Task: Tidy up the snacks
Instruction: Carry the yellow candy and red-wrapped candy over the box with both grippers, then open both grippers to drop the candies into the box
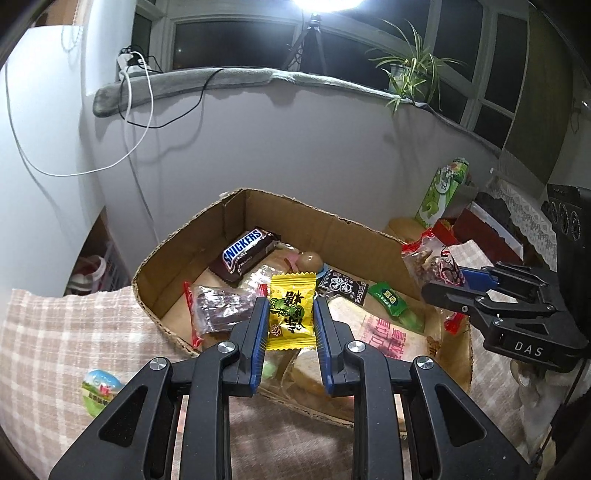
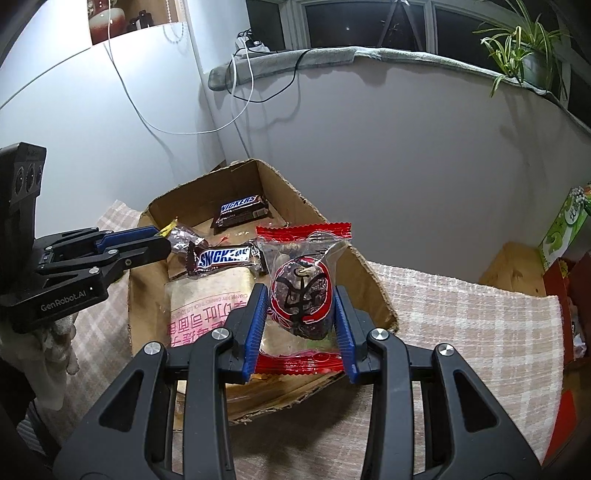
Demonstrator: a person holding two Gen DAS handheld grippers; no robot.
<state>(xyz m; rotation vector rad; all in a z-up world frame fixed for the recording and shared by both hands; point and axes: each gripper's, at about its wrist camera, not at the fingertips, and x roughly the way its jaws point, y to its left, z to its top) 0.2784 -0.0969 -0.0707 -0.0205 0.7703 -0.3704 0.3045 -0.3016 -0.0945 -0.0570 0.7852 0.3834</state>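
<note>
- Pinching a yellow candy packet point(image 1: 291, 310) between nearly closed pads, the left hand-held gripper point(image 1: 289, 325) hangs over the cardboard box point(image 1: 295, 210).
- Right hand-held gripper point(image 2: 300, 325) clamps a red-edged clear snack bag point(image 2: 301, 291), seemingly dried fruit, above the box's near corner.

A lamp point(image 1: 321, 3) above the window point(image 1: 236, 40) burns out to white glare in the left wrist view. Cool light falls on the wall point(image 1: 295, 147), where cables point(image 1: 140, 92) cast soft shadows. Window panes stay black. Fisheye bends edges; the corners darken, perhaps slightly blurred
</note>
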